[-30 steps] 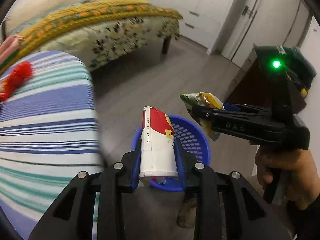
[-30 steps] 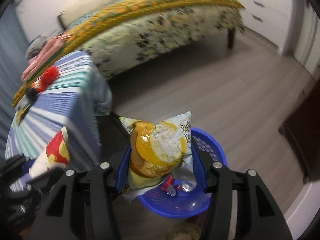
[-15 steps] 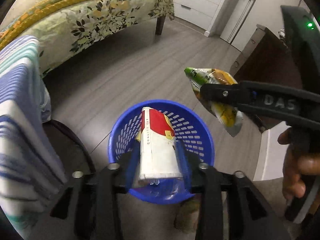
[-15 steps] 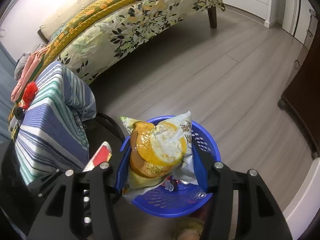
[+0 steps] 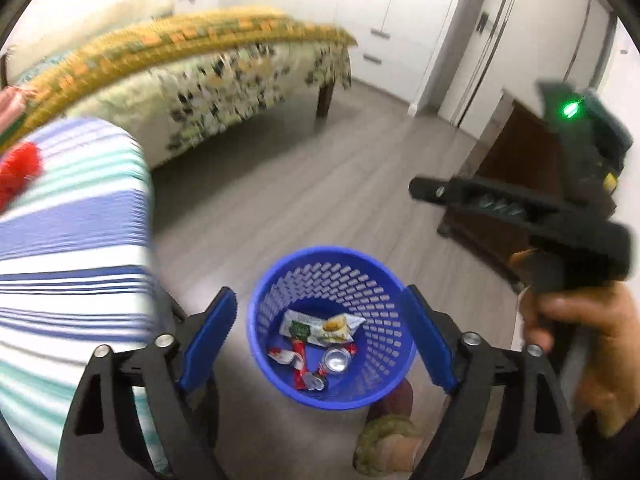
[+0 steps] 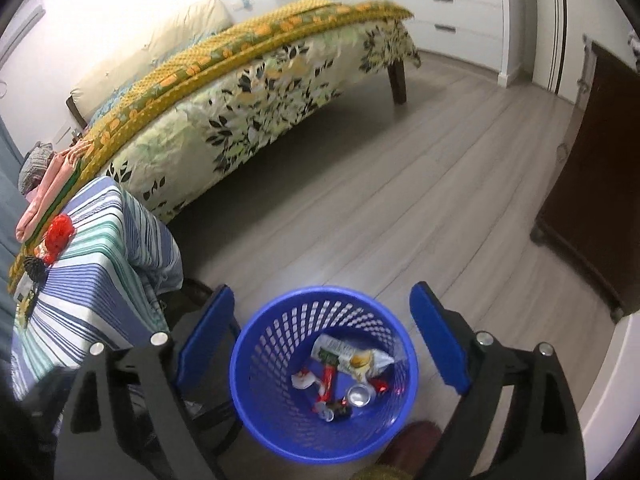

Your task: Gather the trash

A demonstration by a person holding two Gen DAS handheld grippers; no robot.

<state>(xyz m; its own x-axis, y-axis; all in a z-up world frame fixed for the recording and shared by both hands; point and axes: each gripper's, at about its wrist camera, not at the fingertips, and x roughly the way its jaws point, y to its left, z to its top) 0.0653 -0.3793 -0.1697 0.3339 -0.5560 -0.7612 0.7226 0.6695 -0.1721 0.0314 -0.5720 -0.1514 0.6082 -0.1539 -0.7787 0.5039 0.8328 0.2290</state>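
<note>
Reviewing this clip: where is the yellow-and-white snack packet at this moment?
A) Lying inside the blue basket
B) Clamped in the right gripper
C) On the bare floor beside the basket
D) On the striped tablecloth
A: the snack packet lies at the bottom of the blue basket among other wrappers, and the right gripper, jaws opening, has nothing between its pads.

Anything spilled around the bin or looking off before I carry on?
Nothing stands out. The blue basket stands upright on the floor with the snack wrapper, can and red scraps inside it, and no trash shows on the floor around it.
</note>
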